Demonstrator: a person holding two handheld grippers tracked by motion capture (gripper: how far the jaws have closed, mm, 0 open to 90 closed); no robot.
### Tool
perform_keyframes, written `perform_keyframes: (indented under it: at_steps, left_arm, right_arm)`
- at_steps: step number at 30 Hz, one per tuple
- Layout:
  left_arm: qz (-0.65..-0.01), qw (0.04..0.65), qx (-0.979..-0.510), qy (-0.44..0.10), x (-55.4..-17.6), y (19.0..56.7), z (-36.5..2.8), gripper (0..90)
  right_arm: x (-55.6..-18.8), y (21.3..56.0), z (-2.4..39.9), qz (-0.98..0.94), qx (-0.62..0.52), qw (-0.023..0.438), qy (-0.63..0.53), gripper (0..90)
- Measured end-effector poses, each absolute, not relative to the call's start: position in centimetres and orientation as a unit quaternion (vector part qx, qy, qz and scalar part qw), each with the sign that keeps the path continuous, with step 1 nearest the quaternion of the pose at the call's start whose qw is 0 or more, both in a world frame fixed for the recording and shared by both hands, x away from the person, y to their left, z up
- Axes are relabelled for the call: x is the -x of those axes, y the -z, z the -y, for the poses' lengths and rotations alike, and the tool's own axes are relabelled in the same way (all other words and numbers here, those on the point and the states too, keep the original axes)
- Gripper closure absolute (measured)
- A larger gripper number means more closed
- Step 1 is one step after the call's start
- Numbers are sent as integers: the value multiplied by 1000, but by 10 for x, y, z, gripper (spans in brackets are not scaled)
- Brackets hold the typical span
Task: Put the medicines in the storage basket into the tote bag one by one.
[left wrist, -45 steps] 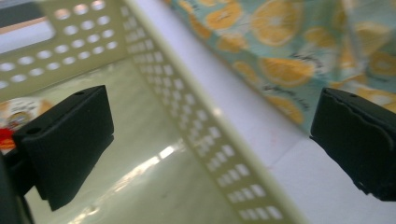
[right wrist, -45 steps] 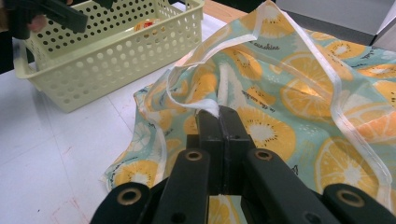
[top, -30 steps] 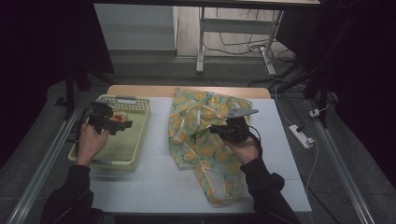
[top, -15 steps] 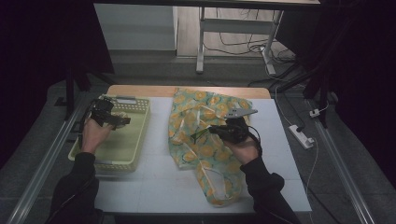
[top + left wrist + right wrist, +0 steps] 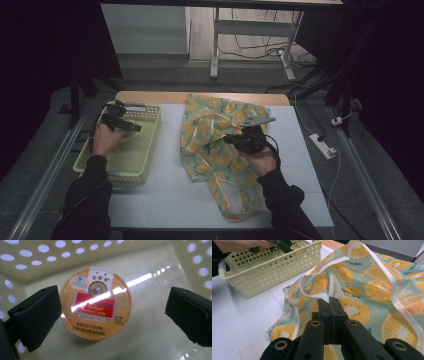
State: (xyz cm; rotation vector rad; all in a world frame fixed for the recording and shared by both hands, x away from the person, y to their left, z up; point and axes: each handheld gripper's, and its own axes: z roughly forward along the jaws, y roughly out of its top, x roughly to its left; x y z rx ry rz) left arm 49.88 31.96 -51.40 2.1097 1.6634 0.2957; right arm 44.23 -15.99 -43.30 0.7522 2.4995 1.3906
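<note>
Candy tin lies on the floor of the yellow basket, where the left gripper has moved to its far end and now straddles it wide open, while the right gripper stays clamped on the orange-print bag beside the basket, likely the tin's destination.

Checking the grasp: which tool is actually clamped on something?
The right tool, jaws shut on the orange-print fabric bag's white trim; the left tool is open.

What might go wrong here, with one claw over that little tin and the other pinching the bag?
The left claw is open around the candy tin, which sits off-centre near one jaw, so closing may shove it aside. The right claw pinches just a thin white edge of the orange-print bag; that could slip free.
</note>
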Motion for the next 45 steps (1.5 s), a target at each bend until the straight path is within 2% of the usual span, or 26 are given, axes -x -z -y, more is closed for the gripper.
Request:
perform_keyframes:
  at_steps: [9,14,22,45]
  left_arm:
    - [-622,172,-757,-103,-506,524,-320,55]
    - [-640,161,-745,-95,-506,525,-322,197]
    - [-654,144,-737,-89,-505,521,-319,204]
    - [-610,250,-744,-112,-466,476,-302,205]
  right_arm:
    - [-442,434,159,-842,-252,91,-469,893]
    - [-442,434,159,-842,-252,91,-468,892]
    - [-442,434,159,-843,-251,92,-467,892]
    - [-441,431,161,-839,-252,95,-474,893]
